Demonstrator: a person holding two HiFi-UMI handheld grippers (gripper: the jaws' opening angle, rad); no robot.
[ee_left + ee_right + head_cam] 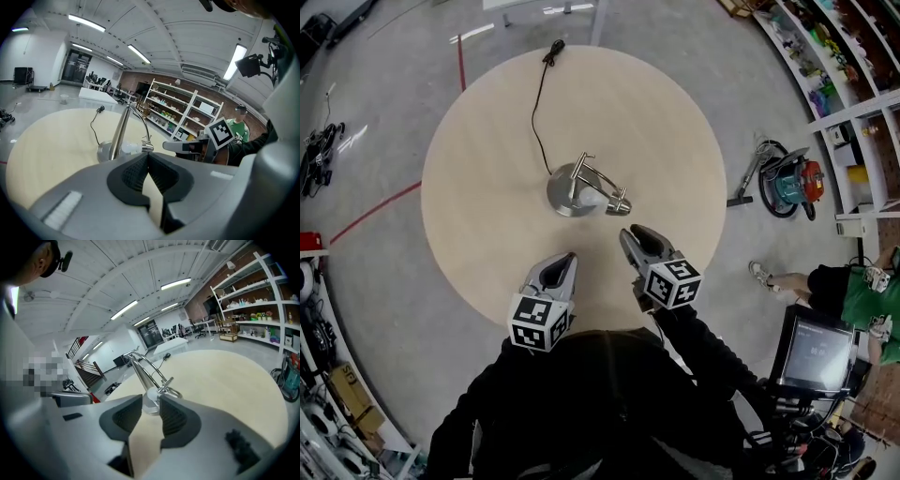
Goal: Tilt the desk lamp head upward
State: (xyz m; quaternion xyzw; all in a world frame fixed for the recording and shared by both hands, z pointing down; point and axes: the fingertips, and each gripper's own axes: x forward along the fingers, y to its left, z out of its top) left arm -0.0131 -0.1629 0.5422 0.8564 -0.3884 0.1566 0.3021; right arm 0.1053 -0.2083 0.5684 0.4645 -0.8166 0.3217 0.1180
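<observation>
On the table (pixel 487 141), desk lamp head (pixel 605 199) points rightward; left fingers (pixel 135 176) together, right fingers (pixel 123 416) spread.

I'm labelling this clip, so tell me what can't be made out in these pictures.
Lamp base: left gripper view, near side hidden behind the left gripper.
Cord end: head view, too small to tell the plug type.
Monitor: head view, screen too small to read.

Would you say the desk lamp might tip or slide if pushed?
Tipping seems unlikely: the desk lamp has a broad round metal base. It might slide on the smooth table. Its thin arm looks stiff.
</observation>
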